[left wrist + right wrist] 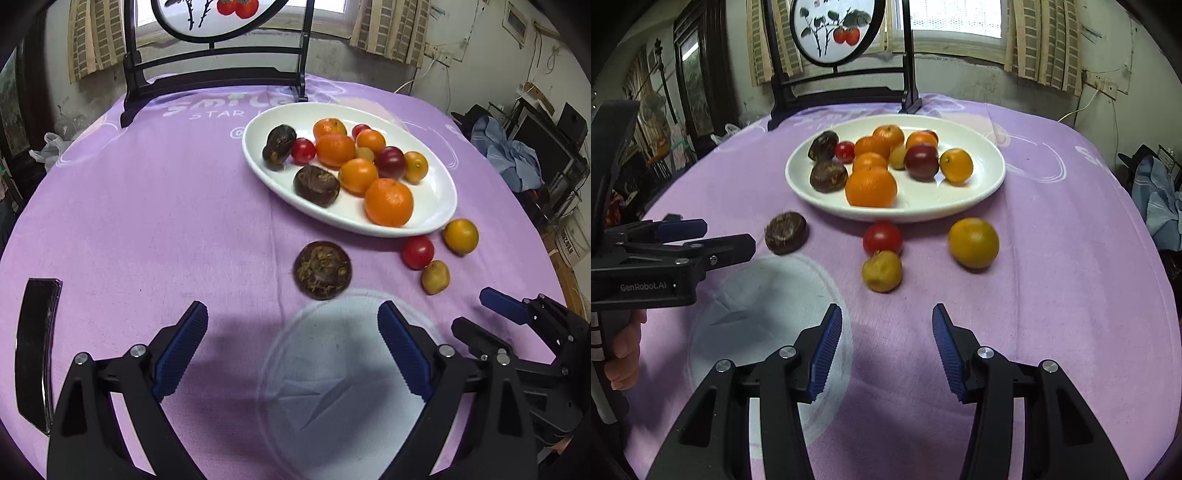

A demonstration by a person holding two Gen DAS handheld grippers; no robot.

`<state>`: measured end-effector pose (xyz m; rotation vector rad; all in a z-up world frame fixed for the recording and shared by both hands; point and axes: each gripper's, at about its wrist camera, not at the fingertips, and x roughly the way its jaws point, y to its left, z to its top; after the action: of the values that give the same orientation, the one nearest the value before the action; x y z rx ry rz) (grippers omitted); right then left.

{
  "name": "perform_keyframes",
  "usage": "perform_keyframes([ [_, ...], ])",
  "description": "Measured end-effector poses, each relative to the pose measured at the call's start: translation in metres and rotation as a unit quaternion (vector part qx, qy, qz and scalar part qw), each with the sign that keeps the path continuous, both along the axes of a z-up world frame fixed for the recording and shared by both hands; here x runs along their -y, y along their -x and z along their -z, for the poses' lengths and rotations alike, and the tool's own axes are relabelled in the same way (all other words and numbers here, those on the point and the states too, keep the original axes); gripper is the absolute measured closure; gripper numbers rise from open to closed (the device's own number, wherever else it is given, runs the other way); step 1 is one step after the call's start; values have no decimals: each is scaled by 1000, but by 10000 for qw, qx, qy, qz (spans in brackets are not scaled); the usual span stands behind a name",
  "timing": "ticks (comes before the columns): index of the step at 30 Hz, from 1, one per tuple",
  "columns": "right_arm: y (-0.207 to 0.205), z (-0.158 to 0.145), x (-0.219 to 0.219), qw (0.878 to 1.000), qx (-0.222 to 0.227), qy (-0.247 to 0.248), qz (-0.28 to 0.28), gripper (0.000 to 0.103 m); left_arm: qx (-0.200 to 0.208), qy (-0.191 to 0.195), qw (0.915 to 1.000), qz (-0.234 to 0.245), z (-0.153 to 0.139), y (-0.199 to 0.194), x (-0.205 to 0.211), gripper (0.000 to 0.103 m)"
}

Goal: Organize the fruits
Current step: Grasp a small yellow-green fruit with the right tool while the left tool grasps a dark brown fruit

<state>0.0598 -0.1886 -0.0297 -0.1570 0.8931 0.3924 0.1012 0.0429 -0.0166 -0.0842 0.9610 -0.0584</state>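
Observation:
A white oval plate [439,206] [982,192] on the purple tablecloth holds several oranges, small red fruits and two dark brown ones. Loose on the cloth in front of it lie a dark brown fruit [322,270] [786,233], a red tomato [417,252] [882,238], a small orange [460,236] [973,242] and a yellowish fruit [436,277] [882,271]. My left gripper [291,321] is open and empty, just short of the brown fruit. My right gripper [886,325] is open and empty, just short of the yellowish fruit. It also shows in the left wrist view [517,317].
A dark wooden stand with a round painted screen [836,29] stands at the table's far edge. A black phone [35,350] lies at the left. A pale round patch [347,387] marks the cloth under my left gripper. Clutter sits past the right table edge.

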Motion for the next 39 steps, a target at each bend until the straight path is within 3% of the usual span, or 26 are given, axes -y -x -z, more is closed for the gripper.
perform_keyframes([
  [4, -8, 11, -9, 9998, -128, 121, 76, 51, -19, -108, 9995, -296, 9, -3, -18, 12],
  [7, -17, 15, -15, 9995, -155, 207, 157, 51, 25, 57, 9993, -376, 7, -3, -27, 12],
  [13, -35, 16, -24, 9993, -151, 226, 274, 52, 11, -90, 9995, -300, 9, -7, -23, 12],
  [17, -42, 14, -27, 9991, -171, 166, 345, 75, -19, -76, 9996, -271, 12, -10, -23, 12],
  [28, -1, 10, 9, 9989, -191, -77, 427, 75, -43, -40, 10000, -15, 21, -13, -6, 12],
  [39, 3, 5, 19, 9983, -256, -396, 330, 75, -233, -380, 9990, -23, 28, -26, 22, 12],
])
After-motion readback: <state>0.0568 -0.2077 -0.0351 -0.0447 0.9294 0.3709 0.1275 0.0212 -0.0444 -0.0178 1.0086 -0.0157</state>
